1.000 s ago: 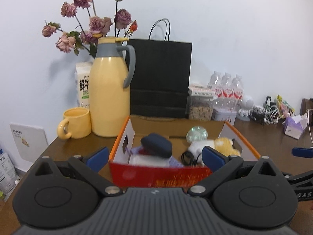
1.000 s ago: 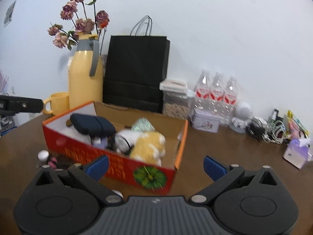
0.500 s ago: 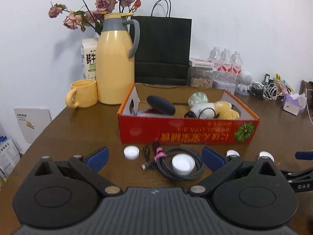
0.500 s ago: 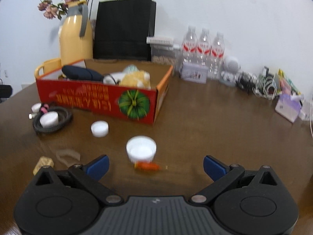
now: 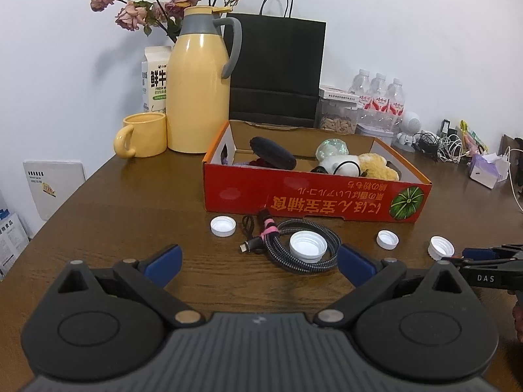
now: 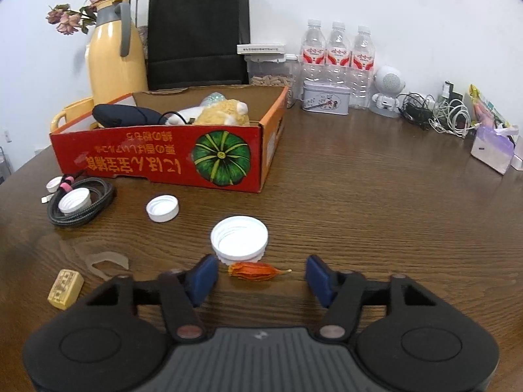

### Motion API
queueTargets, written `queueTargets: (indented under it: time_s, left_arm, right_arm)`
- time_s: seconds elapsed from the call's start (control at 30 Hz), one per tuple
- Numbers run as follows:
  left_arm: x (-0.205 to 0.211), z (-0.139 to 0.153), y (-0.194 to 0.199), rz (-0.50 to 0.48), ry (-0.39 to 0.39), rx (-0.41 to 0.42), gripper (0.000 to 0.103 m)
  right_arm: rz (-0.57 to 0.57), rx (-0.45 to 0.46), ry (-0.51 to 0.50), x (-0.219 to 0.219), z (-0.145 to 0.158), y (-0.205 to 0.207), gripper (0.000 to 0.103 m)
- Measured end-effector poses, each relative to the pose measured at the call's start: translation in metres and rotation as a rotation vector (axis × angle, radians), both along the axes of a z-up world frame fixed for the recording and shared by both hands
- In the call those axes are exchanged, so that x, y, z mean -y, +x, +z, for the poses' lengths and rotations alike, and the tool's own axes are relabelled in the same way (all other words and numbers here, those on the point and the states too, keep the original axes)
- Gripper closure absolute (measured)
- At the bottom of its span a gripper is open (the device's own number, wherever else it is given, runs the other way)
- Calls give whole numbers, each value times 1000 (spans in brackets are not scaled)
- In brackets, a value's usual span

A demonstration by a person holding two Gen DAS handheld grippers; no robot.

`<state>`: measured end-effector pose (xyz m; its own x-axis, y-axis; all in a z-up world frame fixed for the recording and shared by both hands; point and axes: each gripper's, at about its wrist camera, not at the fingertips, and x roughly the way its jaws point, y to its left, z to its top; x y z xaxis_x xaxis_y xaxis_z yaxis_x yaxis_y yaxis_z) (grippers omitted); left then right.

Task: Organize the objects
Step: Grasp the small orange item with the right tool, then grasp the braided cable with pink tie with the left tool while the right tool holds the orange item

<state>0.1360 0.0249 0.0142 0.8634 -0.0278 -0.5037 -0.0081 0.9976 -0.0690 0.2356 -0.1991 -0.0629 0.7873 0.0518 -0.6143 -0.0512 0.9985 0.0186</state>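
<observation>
A red cardboard box [image 5: 313, 196] [image 6: 157, 160] holds a dark pouch, a plush toy and other items. In front of it lie a coiled black cable [image 5: 294, 245] [image 6: 81, 202] and several white bottle caps [image 5: 223, 226] [image 6: 239, 240]. My right gripper [image 6: 261, 276] is open, low over the table, with a small orange dried piece [image 6: 255, 271] between its fingers and a large white cap just beyond. My left gripper [image 5: 258, 261] is open and empty, short of the cable. The right gripper's fingers [image 5: 483, 254] show at the left wrist view's right edge.
A yellow jug [image 5: 199, 88], yellow mug [image 5: 140, 135], milk carton, black paper bag [image 5: 278, 72] and water bottles [image 6: 336, 49] stand behind the box. Cables and a tissue pack [image 6: 493, 147] are far right. A tan tile [image 6: 65, 289] and a clear scrap lie front left.
Both grippers have pulled back from the box and dropped toward the table. The right gripper has narrowed its opening around the orange piece.
</observation>
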Motion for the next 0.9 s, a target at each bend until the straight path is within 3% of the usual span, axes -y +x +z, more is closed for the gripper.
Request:
queueTargets:
  time_s: [0.1,0.37,0.9]
  left_arm:
    - [0,-2,-1,2,-4,-5,0]
    - [-1,-2,-1,1,-6,-6,0]
    - [17,-11,28,-54,22,-70,0]
  right_arm:
    - [13,8,-2,-2,1,-1,63]
    - [17,26,-11,-3,1,-5,63]
    - [80,188,7,-20,35,-19,63]
